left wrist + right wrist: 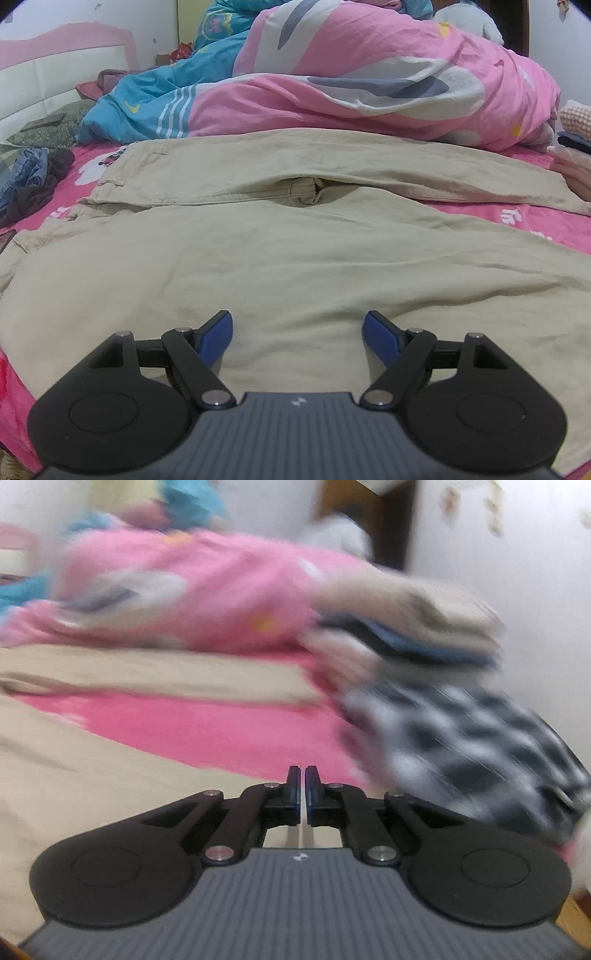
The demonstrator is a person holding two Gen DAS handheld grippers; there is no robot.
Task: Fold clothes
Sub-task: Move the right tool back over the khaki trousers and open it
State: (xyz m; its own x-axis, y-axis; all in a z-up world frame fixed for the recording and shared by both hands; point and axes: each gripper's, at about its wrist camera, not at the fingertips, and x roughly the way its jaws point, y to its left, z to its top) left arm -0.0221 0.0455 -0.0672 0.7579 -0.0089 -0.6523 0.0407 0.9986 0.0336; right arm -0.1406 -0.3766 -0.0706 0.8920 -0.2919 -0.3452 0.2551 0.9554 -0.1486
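Left wrist view: a pair of beige cotton trousers (295, 236) is spread flat across the pink flower-print bedsheet (517, 216), both legs running off to the right with an open gap between them, waistband end to the left. So this pair isn't folded as it lies now, legs not stacked on each other. The left gripper (298, 334) sits low over the nearer leg, its blue-padded fingers (218, 334) wide apart with nothing between them; the cloth is right below and ahead of the tips, though I can't tell if they actually touch it. Behind the trousers there's a bunched pink, white and grey duvet (388, 74), and a loose heap of dark and blue clothes (29, 177) at the far left, which I'd guess also needs doing.

Right wrist view: pretty blurry. The right gripper (302, 782) has its fingers nearly together with just a thin slit, and I can't see any cloth pinched in there. The trousers lie to its left and underneath, bare pink sheet ahead. Off to the right is a neat stack of folded clothes in beige, blue and white (413, 627), with a black-and-white checked garment (469, 749) at the bottom front. So it looks like some folding is already sorted and the trousers plus that heap are what's left.
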